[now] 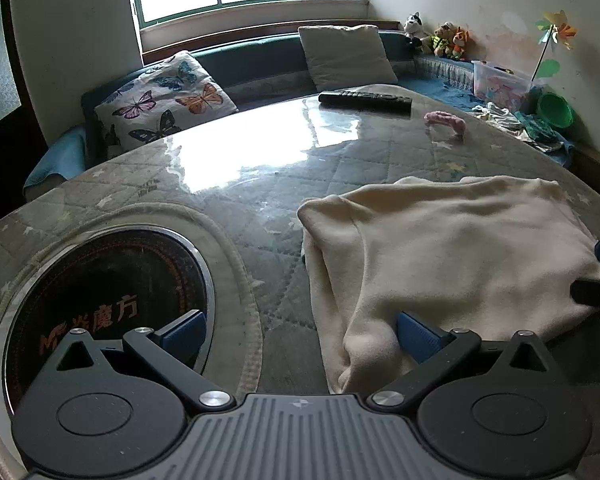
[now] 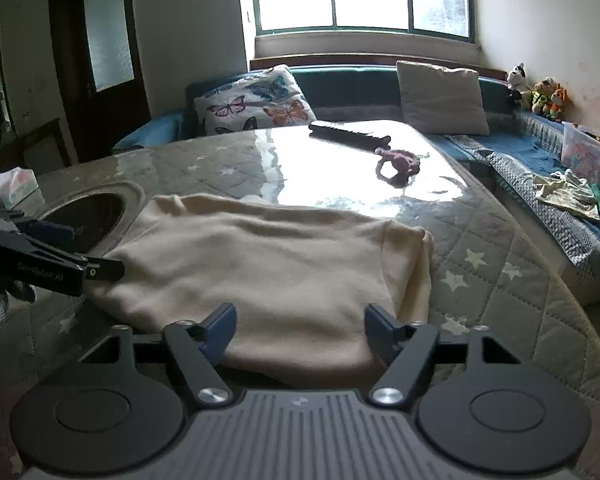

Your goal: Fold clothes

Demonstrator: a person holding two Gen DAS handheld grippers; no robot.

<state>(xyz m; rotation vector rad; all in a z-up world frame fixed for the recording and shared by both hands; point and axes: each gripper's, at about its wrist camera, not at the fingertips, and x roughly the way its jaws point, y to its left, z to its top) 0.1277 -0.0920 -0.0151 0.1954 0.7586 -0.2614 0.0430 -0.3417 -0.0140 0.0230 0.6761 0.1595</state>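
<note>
A cream garment (image 2: 268, 264) lies on the table (image 1: 228, 184), spread toward the near edge and the right-hand side, its body partly doubled over so that a rounded folded shoulder faces the table's middle and a thicker layered hem hangs just at the near edge. It looks like a soft fleecy knit: light, limp, with no stiffness of its own, so any lifted edge will likely sag and drag the layer beneath it. The table's glossy clear cover over the quilted cloth should let the fabric slide easily, which helps when smoothing but means a one-sided pull may shift the whole piece instead of folding it. The left gripper (image 1: 300, 336) has its fingers spread wide, with its right blue pad (image 1: 418, 338) touching the bunched near-left corner of the garment and its left pad over the round inset burner (image 1: 112, 304). The right gripper (image 2: 300, 326) is also spread wide, straddling the near hem with cloth between the fingers but not pinched. The best holds are probably the two near corners, taking both layers together at the hem, where the fabric is thickest and least likely to slip out. A remote control (image 1: 366, 100) and a small pink object (image 1: 446, 120) sit well apart near the far edge.
</note>
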